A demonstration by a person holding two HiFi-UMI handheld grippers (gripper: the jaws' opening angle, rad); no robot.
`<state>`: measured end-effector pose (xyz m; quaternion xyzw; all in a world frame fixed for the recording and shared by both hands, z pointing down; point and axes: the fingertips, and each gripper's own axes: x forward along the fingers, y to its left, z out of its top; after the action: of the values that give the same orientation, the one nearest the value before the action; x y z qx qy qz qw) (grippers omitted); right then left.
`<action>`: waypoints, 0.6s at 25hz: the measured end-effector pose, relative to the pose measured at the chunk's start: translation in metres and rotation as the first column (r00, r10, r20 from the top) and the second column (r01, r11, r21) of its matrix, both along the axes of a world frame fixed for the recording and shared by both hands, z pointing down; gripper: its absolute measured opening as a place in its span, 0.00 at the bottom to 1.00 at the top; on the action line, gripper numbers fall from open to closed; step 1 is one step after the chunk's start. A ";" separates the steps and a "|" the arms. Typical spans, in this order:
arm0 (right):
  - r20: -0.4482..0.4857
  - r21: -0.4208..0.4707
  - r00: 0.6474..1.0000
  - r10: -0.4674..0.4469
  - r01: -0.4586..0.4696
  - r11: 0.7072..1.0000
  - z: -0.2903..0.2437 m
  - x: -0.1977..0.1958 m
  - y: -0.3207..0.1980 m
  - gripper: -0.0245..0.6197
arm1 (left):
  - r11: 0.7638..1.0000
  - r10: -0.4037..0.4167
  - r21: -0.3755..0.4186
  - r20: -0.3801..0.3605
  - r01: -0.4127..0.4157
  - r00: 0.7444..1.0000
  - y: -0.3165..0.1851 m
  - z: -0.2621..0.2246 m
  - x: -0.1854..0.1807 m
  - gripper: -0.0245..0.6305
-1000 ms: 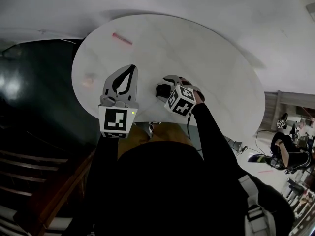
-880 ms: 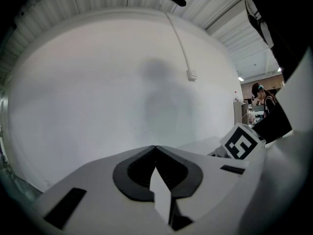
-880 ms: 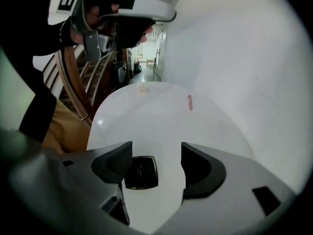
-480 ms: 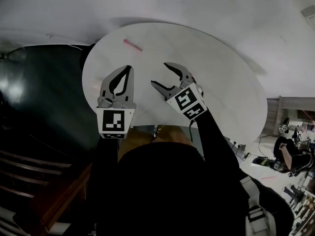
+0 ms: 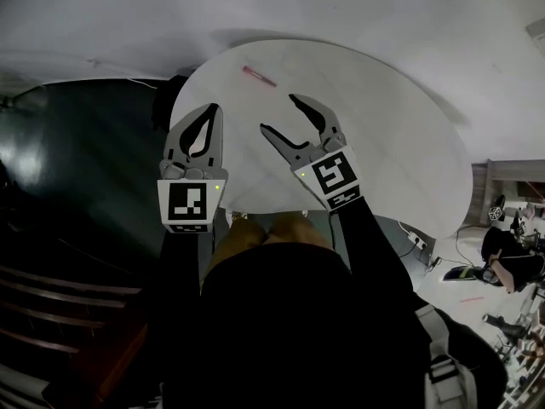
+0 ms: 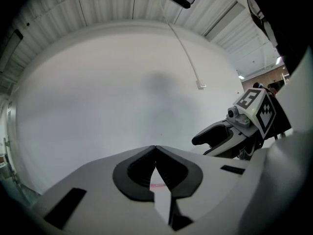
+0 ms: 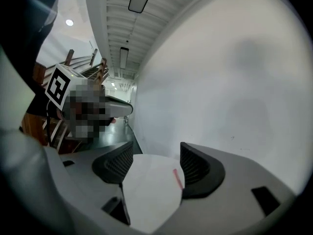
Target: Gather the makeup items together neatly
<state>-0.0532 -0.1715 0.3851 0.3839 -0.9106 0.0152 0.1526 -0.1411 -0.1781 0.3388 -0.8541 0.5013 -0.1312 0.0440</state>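
Left gripper (image 5: pixel 210 107): light grey moulded shell, dark inner pads (image 6: pixel 142 173). Marker cube (image 5: pixel 191 203) at its rear, black squares on white, with a small green light (image 5: pixel 218 187) beside the cube.
Right gripper (image 5: pixel 279 114): same build, ribbed black pads (image 7: pixel 199 168), rear cube (image 5: pixel 334 177) alike.
Sleeves (image 5: pixel 368 237) behind both: black.
Pale grey strap (image 5: pixel 436 348) at the right shoulder.

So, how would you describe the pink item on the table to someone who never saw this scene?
Find the round white table, then look at its far side, beyond the tips of the left gripper and the right gripper. There lies a thin pink stick, alone; it is the only coloured thing seen on it.
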 end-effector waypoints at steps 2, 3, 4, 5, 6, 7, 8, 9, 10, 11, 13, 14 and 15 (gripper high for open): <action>0.006 -0.002 1.000 -0.006 0.006 1.000 0.000 -0.018 0.000 0.52 | 1.000 -0.012 0.000 0.001 0.012 1.000 0.001 0.000 -0.021 0.06; 0.008 -0.003 1.000 -0.012 0.012 1.000 0.001 -0.028 0.001 0.52 | 1.000 -0.018 -0.001 0.002 0.018 1.000 0.002 0.000 -0.032 0.06; 0.010 -0.004 1.000 -0.019 0.019 1.000 0.001 -0.038 0.001 0.52 | 1.000 -0.025 -0.002 0.005 0.025 1.000 0.003 0.001 -0.043 0.06; 0.013 -0.005 1.000 -0.025 0.025 1.000 0.002 -0.049 0.001 0.52 | 0.999 -0.032 -0.003 0.009 0.032 0.999 0.004 0.001 -0.054 0.06; 0.017 -0.004 0.999 -0.031 0.031 1.000 0.002 -0.059 0.001 0.52 | 0.999 -0.039 -0.004 0.013 0.039 0.999 0.005 0.002 -0.064 0.06; 0.021 -0.003 0.999 -0.036 0.036 0.999 0.001 -0.069 0.001 0.52 | 0.999 -0.045 -0.004 0.015 0.045 0.999 0.005 0.002 -0.075 0.06; 0.025 -0.003 0.999 -0.042 0.042 0.999 0.001 -0.080 0.001 0.52 | 0.999 -0.052 -0.005 0.017 0.052 0.999 0.006 0.002 -0.085 0.06; 0.027 -0.002 0.998 -0.049 0.049 0.999 0.002 -0.090 0.001 0.52 | 0.998 -0.058 -0.005 0.019 0.059 0.998 0.008 0.002 -0.095 0.06; 0.030 -0.002 0.998 -0.057 0.057 0.998 0.002 -0.101 0.002 0.52 | 0.998 -0.065 -0.005 0.020 0.065 0.998 0.009 0.003 -0.105 0.06; 0.032 -0.004 0.997 -0.065 0.065 0.998 0.003 -0.111 0.003 0.52 | 0.997 -0.072 -0.007 0.021 0.072 0.997 0.011 0.003 -0.114 0.06; 0.033 -0.011 0.996 -0.078 0.078 0.997 0.006 -0.128 0.006 0.52 | 0.997 -0.081 -0.010 0.023 0.081 0.996 0.014 0.006 -0.131 0.06; 0.029 -0.015 0.996 -0.082 0.082 0.996 0.009 -0.135 0.007 0.52 | 0.996 -0.083 -0.011 0.024 0.084 0.996 0.015 0.007 -0.138 0.06; 0.023 -0.018 0.996 -0.086 0.087 0.996 0.010 -0.141 0.007 0.52 | 0.996 -0.084 -0.011 0.024 0.085 0.996 0.015 0.007 -0.144 0.06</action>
<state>-0.1942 -0.1645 0.3956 0.3424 -0.9277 0.0215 0.1469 -0.2848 -0.1627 0.3460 -0.8308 0.5356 -0.1462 0.0391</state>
